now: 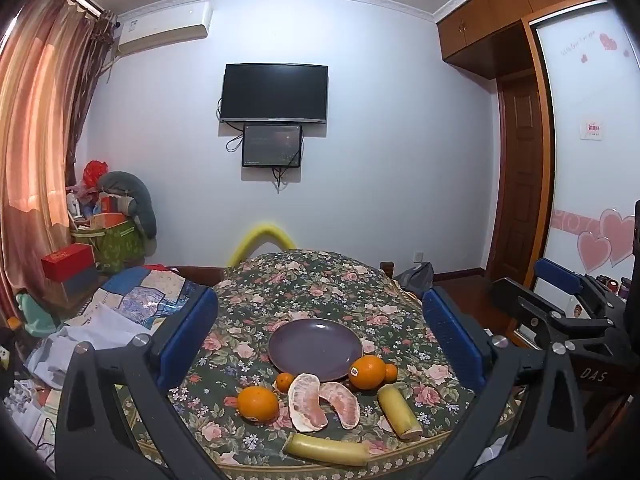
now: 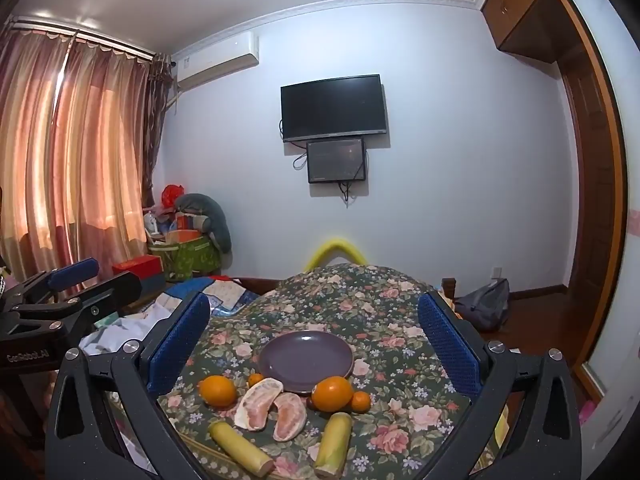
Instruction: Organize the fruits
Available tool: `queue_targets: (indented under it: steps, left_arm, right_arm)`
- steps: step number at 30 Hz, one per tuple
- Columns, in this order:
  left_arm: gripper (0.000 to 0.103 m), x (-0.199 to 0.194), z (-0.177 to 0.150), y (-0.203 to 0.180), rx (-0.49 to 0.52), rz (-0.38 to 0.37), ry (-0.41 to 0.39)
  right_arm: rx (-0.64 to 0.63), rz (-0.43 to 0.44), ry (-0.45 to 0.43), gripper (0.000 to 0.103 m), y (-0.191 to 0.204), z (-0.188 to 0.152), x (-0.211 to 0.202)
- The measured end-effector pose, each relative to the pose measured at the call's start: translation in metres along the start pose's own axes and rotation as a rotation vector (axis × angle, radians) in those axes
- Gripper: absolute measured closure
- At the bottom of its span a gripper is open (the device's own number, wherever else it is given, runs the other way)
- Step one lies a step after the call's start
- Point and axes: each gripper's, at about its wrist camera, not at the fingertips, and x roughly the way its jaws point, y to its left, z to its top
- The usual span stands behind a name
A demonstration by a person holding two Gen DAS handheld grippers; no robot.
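A purple plate point(image 1: 316, 344) point(image 2: 306, 360) sits bare on the floral-clothed table point(image 1: 320, 280) point(image 2: 380, 304). In front of it lie two oranges point(image 1: 258, 404) point(image 1: 367, 372) point(image 2: 218, 390) point(image 2: 332, 394), two small tangerines point(image 1: 285, 382) point(image 2: 361, 401), two peeled pomelo segments point(image 1: 307, 402) point(image 2: 258, 404) and two yellow-green stalk pieces point(image 1: 328, 449) point(image 2: 334, 444). My left gripper point(image 1: 319, 300) is open, hovering short of the fruit. Beside it, my right gripper point(image 2: 313, 304) point(image 1: 536, 284) is open too, with nothing between its fingers.
A cluttered bed with cloths point(image 1: 112, 320) lies left of the table. Bags and a red box point(image 1: 68, 260) stand by the curtain. A yellow foam-wrapped chair back point(image 1: 262, 238) rises behind the table. A grey backpack point(image 2: 484, 304) lies on the floor at right, near the wardrobe door.
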Motion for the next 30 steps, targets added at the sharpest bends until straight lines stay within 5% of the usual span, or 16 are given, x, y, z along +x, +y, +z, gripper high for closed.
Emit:
queue_targets:
  steps: [30]
  left_arm:
    - [0.0, 0.0008, -0.0009, 0.0, -0.001, 0.006, 0.0]
  right_arm:
    - [0.0, 0.001, -0.006, 0.0, 0.0011, 0.0012, -0.0017]
